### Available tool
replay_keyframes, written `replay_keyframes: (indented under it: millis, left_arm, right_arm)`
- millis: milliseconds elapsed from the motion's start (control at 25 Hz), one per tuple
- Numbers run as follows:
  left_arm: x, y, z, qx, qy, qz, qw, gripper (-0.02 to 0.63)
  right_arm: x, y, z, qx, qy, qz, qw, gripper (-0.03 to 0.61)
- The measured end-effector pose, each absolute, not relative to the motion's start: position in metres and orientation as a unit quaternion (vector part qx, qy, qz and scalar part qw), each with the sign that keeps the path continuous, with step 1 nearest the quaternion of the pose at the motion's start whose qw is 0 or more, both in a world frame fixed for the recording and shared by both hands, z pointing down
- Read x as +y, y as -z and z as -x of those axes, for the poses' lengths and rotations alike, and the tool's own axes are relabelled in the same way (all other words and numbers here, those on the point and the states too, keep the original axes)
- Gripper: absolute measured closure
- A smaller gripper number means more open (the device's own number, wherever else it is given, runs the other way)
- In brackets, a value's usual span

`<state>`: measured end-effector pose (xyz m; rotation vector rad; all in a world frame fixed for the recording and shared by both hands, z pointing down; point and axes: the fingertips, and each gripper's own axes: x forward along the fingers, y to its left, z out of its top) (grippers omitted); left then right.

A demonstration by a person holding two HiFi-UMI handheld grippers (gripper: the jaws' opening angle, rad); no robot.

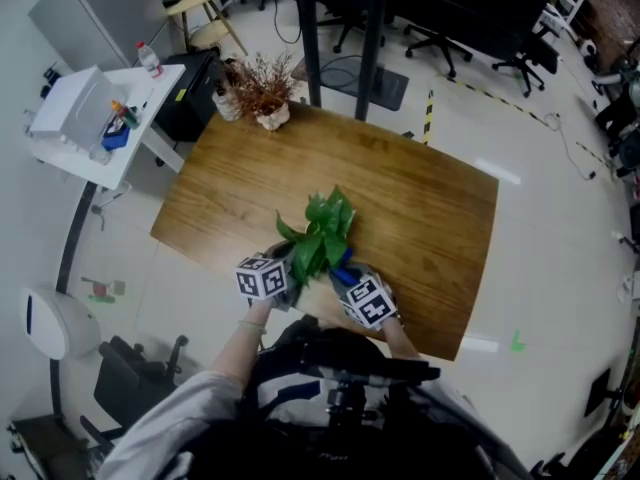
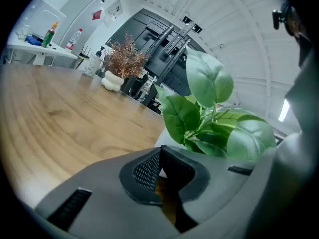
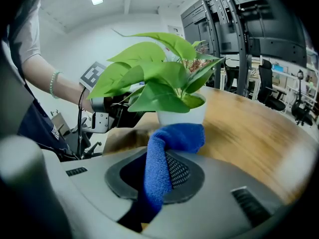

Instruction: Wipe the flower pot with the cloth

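Note:
A white flower pot (image 3: pixel 182 115) with a green leafy plant (image 1: pixel 322 230) stands near the front edge of the wooden table (image 1: pixel 420 208). My right gripper (image 3: pixel 159 158) is shut on a blue cloth (image 3: pixel 174 136), whose folded end presses against the pot's near wall. In the head view the right gripper (image 1: pixel 348 271) sits just right of the plant and the left gripper (image 1: pixel 292 268) just left of it. In the left gripper view my left gripper (image 2: pixel 160 156) has its jaws closed at the pot's white rim (image 2: pixel 166 139), with a sliver of white between the pads. Leaves hide most of the pot from above.
A white vase of dried brown twigs (image 1: pixel 265 93) stands at the table's far left corner. A white side table (image 1: pixel 95 118) with bottles is off to the left. Black posts (image 1: pixel 370 38) and office chairs (image 1: pixel 520 63) lie beyond the table.

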<state>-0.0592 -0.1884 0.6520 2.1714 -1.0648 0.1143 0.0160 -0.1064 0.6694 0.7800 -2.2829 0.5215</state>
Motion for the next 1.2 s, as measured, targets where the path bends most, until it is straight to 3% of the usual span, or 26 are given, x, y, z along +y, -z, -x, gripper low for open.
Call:
replay_keyframes:
  millis: [480, 1200]
  left_arm:
    - [-0.136, -0.653, 0.036, -0.369, -0.053, -0.855, 0.361, 0.606]
    - [-0.196, -0.64, 0.075, -0.414, -0.001, -0.838, 0.356, 0.606]
  right_arm:
    - [-0.161, -0.63, -0.076, -0.864, -0.161, -0.37, 0.303, 0.52]
    - [-0.147, -0.644, -0.024, -0.885, -0.165, -0.29, 0.325, 0.52]
